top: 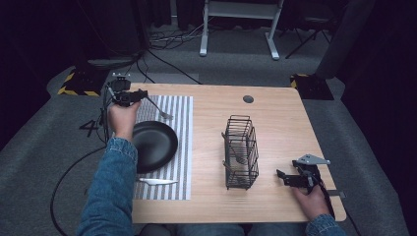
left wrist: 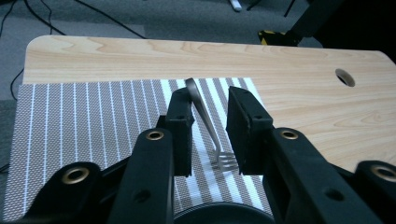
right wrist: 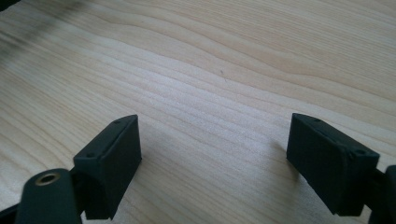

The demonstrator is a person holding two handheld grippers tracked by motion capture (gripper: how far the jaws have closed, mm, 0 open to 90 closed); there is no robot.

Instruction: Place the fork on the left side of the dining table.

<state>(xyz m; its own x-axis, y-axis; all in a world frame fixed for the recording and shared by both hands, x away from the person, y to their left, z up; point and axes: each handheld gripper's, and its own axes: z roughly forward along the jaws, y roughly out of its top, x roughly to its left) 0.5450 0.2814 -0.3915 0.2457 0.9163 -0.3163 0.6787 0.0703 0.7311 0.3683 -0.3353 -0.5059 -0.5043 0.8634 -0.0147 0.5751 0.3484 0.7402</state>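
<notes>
Between left gripper (left wrist: 210,135) jaws, slim metal fork (left wrist: 205,122).

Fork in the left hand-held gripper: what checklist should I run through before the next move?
1. Grip on fork: not ok; the left hand-held gripper jaws stand wider than the handle, which leans on one jaw.
2. Tines resting on striped mat: cannot tell.
3. Black plate apart from the fork: ok.
4. Right hand-held gripper open, low over the table: ok.
5. Knife lying on the mat beside the plate: ok.
</notes>
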